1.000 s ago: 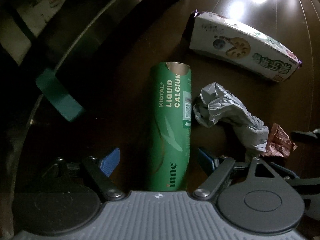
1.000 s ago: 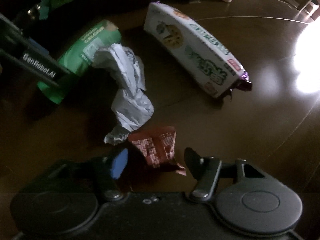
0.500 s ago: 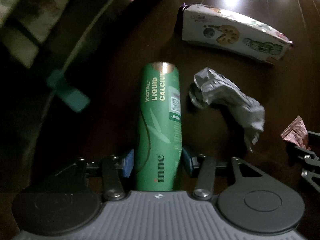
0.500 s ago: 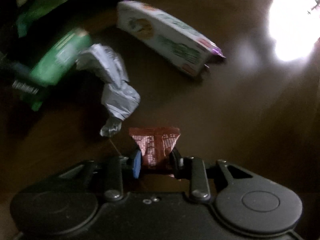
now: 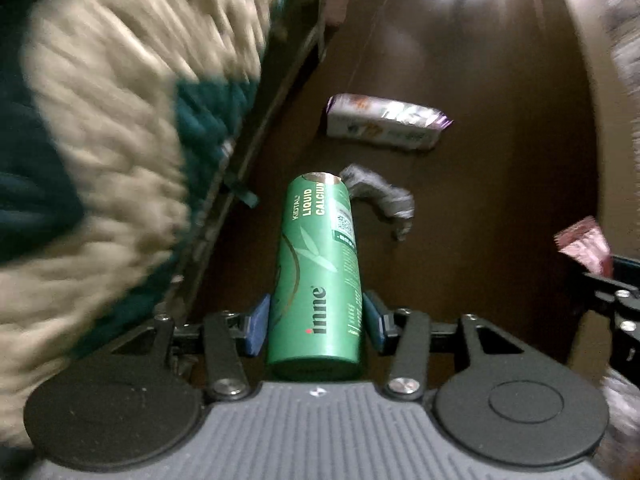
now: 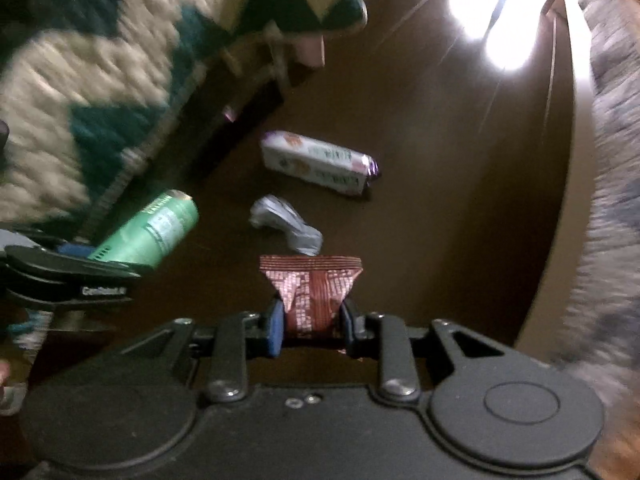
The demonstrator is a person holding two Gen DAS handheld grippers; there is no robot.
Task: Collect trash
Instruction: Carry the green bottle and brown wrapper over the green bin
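— Both grippers have lifted off the floor since a second ago! Left view: left gripper (image 5: 316,322) clamps the green can (image 5: 318,276); paper wad (image 5: 382,196) at one o'clock, white pack (image 5: 384,122) beyond.

— Right view: right gripper (image 6: 311,326) pinches the red wrapper (image 6: 311,292). Wad (image 6: 286,224) at twelve on the floor (image 6: 460,220), can (image 6: 150,232) at ten.

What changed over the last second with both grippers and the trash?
The left gripper shut on the green tube; the right gripper shut on the brown wrapper. Both are lifted off the floor. The white snack pack and crumpled grey wrapper stayed put.
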